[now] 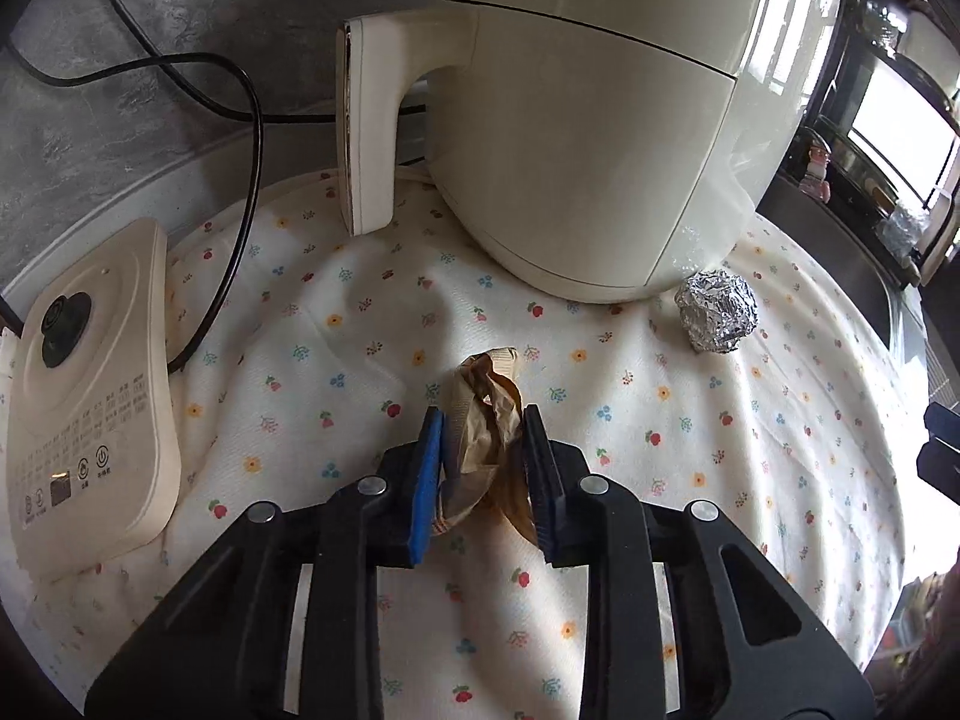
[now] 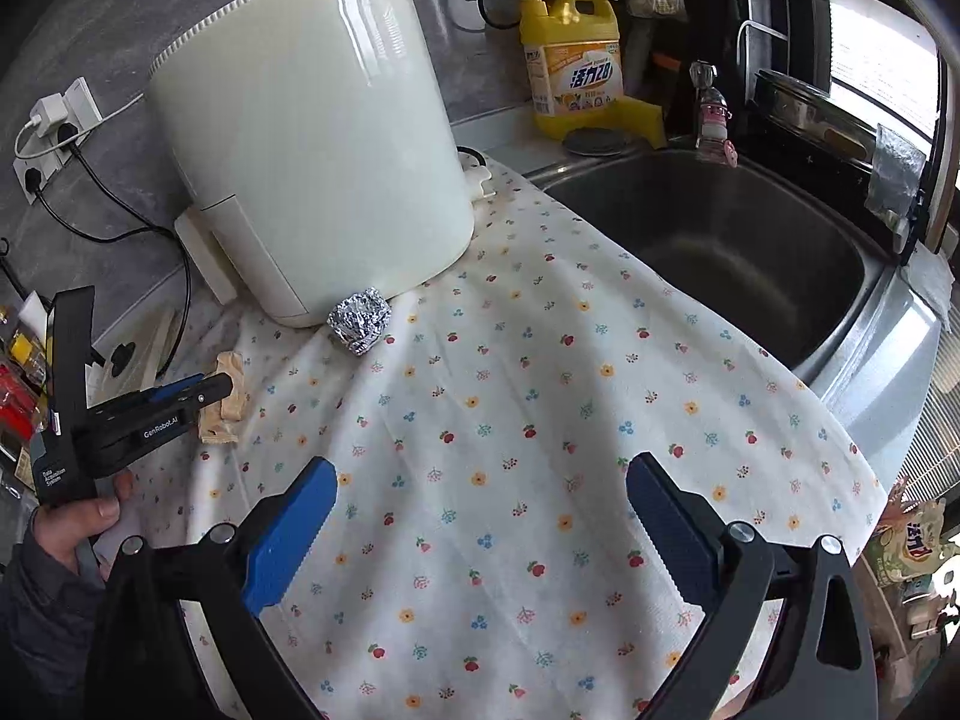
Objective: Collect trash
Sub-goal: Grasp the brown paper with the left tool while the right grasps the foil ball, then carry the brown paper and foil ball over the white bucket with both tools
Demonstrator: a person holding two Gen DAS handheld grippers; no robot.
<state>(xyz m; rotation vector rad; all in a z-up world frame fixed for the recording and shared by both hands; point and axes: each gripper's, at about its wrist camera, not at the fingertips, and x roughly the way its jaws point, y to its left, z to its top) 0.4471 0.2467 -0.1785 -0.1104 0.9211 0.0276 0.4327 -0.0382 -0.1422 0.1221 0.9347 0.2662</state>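
- Left tongs (image 1: 483, 420), black frame with blue pads, closed on a crumpled brown-and-beige paper wrapper (image 1: 483, 420); wrapper pinched between the two pads, its top sticking up past the fingertips, lower end hanging toward the cloth.
- From the right wrist view the same left tongs (image 2: 219, 387) come in from the left edge, held by a bare hand (image 2: 72, 531); white print on the body reads "GenRobot.AI", the handle label reads "Data Acquisition System".
- Right tongs (image 2: 480, 483) spread wide, nothing between the blue pads; they hang above the cloth.
- White tablecloth with small flower and fruit print (image 2: 540, 420) covers the table, creased.
- Crumpled silver aluminium-foil ball (image 1: 717, 315) sits on the cloth, touching the base of the cream plastic air fryer (image 1: 600, 120); well apart from the right tongs.
- Cream flat kettle base with black round connector (image 1: 84, 396) at left; small printed icons and Chinese text on it, too small to read.
- Black power cord (image 1: 246, 180) runs beside the kettle base.
- Yellow pump bottle of dish soap (image 2: 570, 60) stands behind the steel sink (image 2: 720, 240); label shows "活力28".
- White wall socket strip with plugs (image 2: 54, 126) at left on the grey wall.
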